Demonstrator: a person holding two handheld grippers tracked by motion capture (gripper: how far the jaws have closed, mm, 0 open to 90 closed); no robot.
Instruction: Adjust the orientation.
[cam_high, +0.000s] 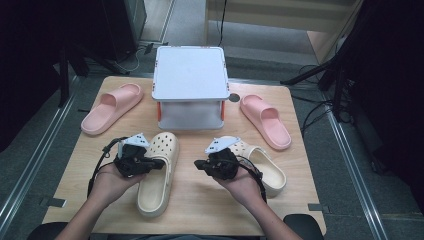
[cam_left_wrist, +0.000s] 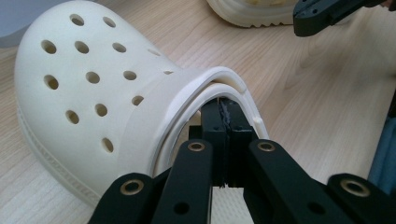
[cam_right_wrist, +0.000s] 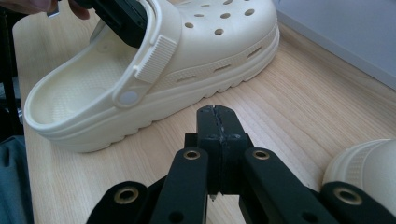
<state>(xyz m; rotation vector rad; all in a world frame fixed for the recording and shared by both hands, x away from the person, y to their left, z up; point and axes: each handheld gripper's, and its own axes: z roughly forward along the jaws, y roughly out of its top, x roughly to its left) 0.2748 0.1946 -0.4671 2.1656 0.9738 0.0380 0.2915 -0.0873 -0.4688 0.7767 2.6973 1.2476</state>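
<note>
Two cream clogs lie on the wooden table (cam_high: 200, 205). The left clog (cam_high: 161, 172) (cam_left_wrist: 84, 93) (cam_right_wrist: 187, 56) has its toe pointing away from me. My left gripper (cam_high: 158, 162) (cam_left_wrist: 224, 106) is shut with nothing between its jaws, and its tips reach into that clog's opening under the collar edge. In the right gripper view the left gripper (cam_right_wrist: 122, 21) shows inside the clog's mouth. My right gripper (cam_high: 198, 164) (cam_right_wrist: 215, 112) is shut and empty, pointing left over bare wood between the clogs. The right clog (cam_high: 267, 167) (cam_right_wrist: 366, 168) lies behind the right hand.
A white box-like stand (cam_high: 190, 75) sits at the back centre of the table. One pink slide (cam_high: 112, 107) lies to its left and another pink slide (cam_high: 266, 120) to its right. Dark equipment and cables surround the table.
</note>
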